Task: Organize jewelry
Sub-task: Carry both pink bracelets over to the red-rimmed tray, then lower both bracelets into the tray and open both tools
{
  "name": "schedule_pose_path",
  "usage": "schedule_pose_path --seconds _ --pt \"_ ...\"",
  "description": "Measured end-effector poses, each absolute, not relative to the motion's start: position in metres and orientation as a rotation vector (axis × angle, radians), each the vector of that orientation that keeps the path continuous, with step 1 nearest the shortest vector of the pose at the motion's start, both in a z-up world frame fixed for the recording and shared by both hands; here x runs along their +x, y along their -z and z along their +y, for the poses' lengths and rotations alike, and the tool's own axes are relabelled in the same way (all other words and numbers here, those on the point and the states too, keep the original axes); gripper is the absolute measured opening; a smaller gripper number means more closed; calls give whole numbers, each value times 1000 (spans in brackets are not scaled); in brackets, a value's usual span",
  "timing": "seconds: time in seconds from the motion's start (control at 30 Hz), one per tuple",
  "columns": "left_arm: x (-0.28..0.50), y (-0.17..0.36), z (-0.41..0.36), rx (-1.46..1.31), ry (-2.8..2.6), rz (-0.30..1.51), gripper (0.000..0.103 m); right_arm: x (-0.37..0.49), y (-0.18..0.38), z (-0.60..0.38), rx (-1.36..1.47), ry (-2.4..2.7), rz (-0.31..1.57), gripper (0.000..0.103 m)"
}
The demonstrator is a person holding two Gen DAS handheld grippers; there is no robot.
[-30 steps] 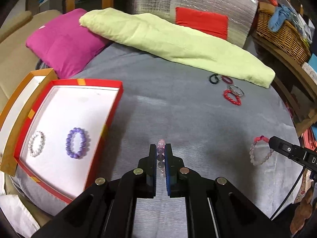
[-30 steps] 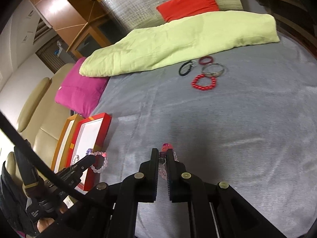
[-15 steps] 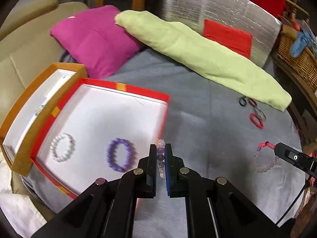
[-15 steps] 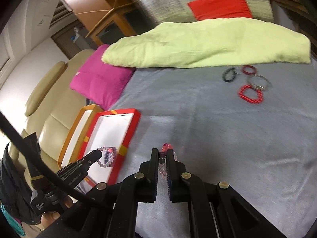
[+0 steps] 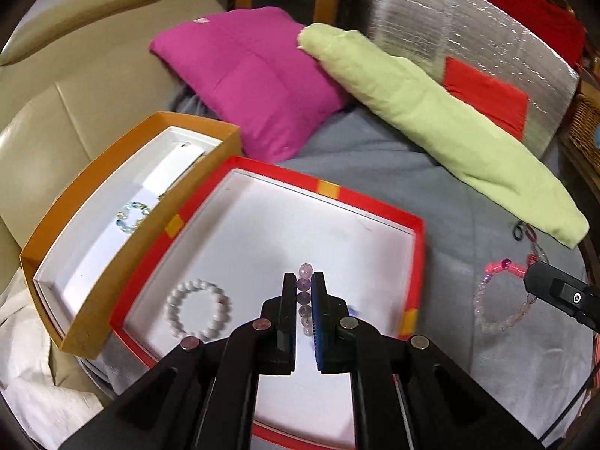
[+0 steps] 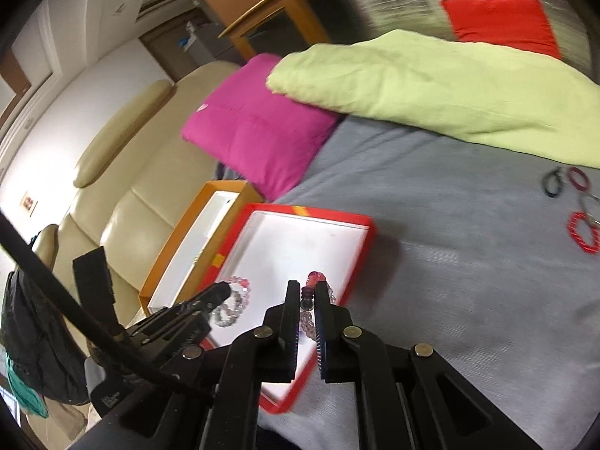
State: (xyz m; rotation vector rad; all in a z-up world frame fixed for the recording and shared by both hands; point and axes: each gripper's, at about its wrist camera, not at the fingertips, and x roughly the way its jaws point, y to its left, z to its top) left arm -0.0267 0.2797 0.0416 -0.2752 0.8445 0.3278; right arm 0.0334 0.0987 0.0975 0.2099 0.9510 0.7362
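Both grippers carry a bead bracelet to the red-rimmed box.

The left gripper [image 5: 304,300] is clamped on a pale purple-and-clear bead bracelet [image 5: 304,281], edge-on between the pads, above the white floor of the shallow red-rimmed cardboard box [image 5: 416,258]; it points steeply down over the box. The right gripper [image 6: 307,302] is pinched on a pink-and-clear bead bracelet [image 5: 498,300], whose loop dangles free just right of that box over the grey bedspread [image 5: 375,172]. A white bead bracelet [image 5: 198,309] lies inside the box, near its left wall. Such strung beads are probably light, limp and slippery, so a grip squarely across one or two beads seems safest; they will swing.
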Motion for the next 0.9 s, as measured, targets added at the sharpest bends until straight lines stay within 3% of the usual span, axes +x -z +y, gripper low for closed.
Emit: schedule_pose_path --seconds 0.37,0.9 --pt "-7 -8 330 -319 -360 896 8 59 -54 173 194 -781 1066 8" --pt "15 23 355 -350 -357 947 8 93 -10 208 156 -744 1137 8"
